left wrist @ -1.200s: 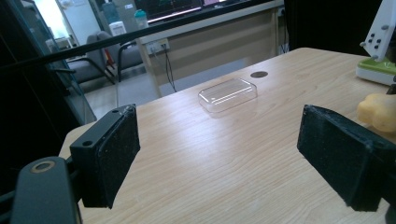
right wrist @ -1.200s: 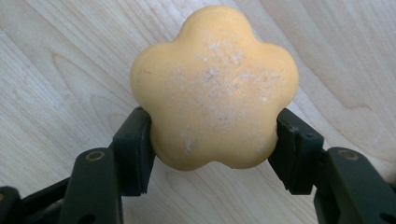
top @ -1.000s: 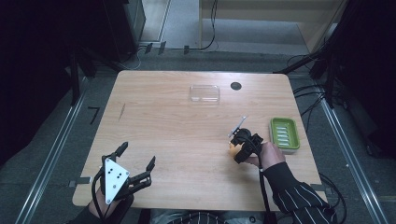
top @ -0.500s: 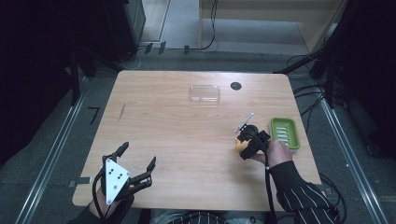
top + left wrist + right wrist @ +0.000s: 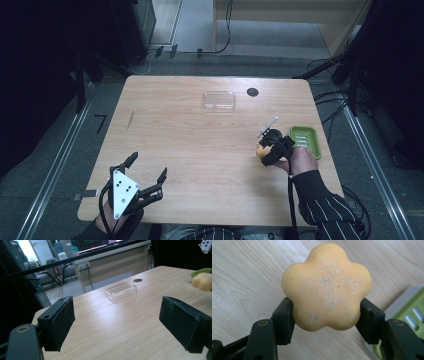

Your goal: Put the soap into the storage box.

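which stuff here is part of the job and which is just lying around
In the job:
- right gripper, shut on the flower-shaped yellow soap
- green soap dish right beside it, the likely place for the soap

Lying about:
- clear plastic lid
- left gripper, open, holding nothing
- dark round hole in the table

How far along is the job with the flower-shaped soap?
Done: the right tool has gripped the yellow flower-shaped soap and holds it above the table. In hand: carrying it beside the green soap dish. Left: probably setting it in the dish; the left tool waits open.
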`<state>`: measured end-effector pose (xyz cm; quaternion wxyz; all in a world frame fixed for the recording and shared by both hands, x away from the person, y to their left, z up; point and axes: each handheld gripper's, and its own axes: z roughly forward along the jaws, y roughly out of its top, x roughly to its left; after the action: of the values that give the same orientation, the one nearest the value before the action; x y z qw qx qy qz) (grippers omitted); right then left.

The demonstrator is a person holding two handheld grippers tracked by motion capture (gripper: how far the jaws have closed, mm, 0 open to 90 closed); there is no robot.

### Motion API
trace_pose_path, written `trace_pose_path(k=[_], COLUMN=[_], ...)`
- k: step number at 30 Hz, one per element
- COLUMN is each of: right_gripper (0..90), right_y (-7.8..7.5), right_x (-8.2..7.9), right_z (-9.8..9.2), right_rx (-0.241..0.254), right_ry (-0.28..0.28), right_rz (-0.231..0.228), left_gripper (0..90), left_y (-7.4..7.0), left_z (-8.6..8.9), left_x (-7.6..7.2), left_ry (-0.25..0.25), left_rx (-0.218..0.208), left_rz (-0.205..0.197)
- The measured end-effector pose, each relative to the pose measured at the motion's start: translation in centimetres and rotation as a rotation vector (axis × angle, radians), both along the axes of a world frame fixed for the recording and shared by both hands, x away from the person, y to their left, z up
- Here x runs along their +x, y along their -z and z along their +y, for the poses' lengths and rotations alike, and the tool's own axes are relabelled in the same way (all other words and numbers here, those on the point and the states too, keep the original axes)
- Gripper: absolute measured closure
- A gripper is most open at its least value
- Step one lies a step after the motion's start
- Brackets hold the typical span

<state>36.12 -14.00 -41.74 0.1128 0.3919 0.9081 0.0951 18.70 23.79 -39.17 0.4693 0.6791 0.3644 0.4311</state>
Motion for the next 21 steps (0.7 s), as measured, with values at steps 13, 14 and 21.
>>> trace_pose_path(k=[13,14,21], right_gripper=[39.9,39.9,39.9], right_y=[-0.5,-0.6,-0.9], right_x=[0.4,0.4,0.7], right_z=[-2.2,-2.3,-3.3], right_rx=[0.008,0.010,0.015], right_ry=[0.055,0.060,0.089], right_rz=[-0.014,-0.012,-0.025], left_gripper=[13.5,13.5,13.5], left_y=[0.0,0.0,0.0], left_z=[-0.2,-0.2,-0.1], left_x=[0.3,0.2,0.2], left_ry=[0.010,0.012,0.011], left_rx=[-0.005,0.004,0.003], left_rz=[0.000,0.002,0.002])
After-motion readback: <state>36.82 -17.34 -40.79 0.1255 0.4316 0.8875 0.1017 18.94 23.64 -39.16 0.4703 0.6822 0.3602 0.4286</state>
